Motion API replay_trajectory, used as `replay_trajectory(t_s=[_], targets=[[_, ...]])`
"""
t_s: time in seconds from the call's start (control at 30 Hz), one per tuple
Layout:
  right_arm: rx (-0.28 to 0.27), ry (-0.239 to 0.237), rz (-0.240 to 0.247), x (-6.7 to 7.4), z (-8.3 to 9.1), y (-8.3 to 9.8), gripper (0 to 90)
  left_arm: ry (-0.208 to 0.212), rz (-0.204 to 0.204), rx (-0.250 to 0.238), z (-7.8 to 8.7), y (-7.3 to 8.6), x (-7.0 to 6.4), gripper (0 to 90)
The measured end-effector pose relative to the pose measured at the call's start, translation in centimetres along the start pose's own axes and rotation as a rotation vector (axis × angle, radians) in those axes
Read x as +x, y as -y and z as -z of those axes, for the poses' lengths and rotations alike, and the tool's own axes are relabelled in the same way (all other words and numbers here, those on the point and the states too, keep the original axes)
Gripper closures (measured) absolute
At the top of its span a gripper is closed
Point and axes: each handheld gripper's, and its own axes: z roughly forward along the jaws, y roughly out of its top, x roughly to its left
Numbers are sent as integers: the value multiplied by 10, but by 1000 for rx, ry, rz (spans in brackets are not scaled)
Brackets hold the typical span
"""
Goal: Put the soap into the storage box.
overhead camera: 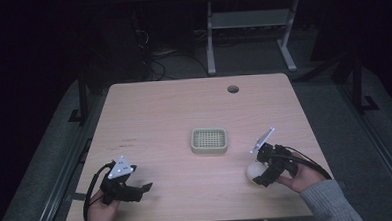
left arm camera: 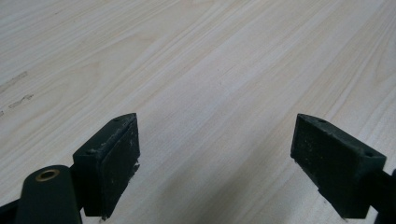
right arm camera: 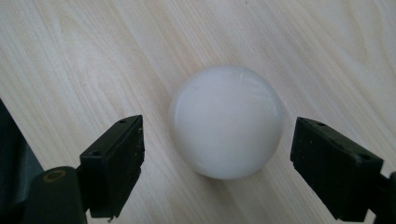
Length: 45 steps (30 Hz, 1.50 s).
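Toward five o'clock on the worktop (overhead camera: 154, 112), the right gripper (overhead camera: 261, 176) is lowered over a white ball (overhead camera: 253, 171), which rests on the bare wood near the front right edge. From the right gripper view, the ball (right arm camera: 226, 121) sits between the two black jaws, which stand wide apart with a gap on either side — neither pad touches it yet. The ball lies slightly ahead of the pads rather than fully between them.

At seven o'clock the left gripper (overhead camera: 132, 188) rests low over the worktop, jaws likewise apart and holding nothing; its own view shows bare wood grain (left arm camera: 210, 74) between them. Near the centre, at roughly the one o'clock direction from the left gripper, stands a pale square basket (overhead camera: 209, 141) with a gridded floor, well apart from the ball and probably its destination.

The step in hand appears to be the grasp of the ball. To do it well, the right gripper should advance a little so that the pads meet the ball at its widest line, and the ball should be centred between them before closing. A smooth sphere is likely to squirt forward if pinched behind its middle — closing slowly and evenly should reduce that risk. The lift is best kept vertical until the ball clears the wood.
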Motion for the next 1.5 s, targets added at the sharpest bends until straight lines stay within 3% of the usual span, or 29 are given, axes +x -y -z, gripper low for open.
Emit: replay_trajectory(t_s=[0.3,0.77,1.03,1.5], targets=[[60,-17,4,-4,-15,-10,160,2,-1,2,0,0,0,153],[163,-5,28,-3,-37,-17,163,5,2,-1,0,0,0,153],[162,1,33,-4,-39,-18,215,7,7,-1,-1,0,-1,153],[149,-8,42,-4,-31,-19,222,8,9,-3,-1,0,-1,153]])
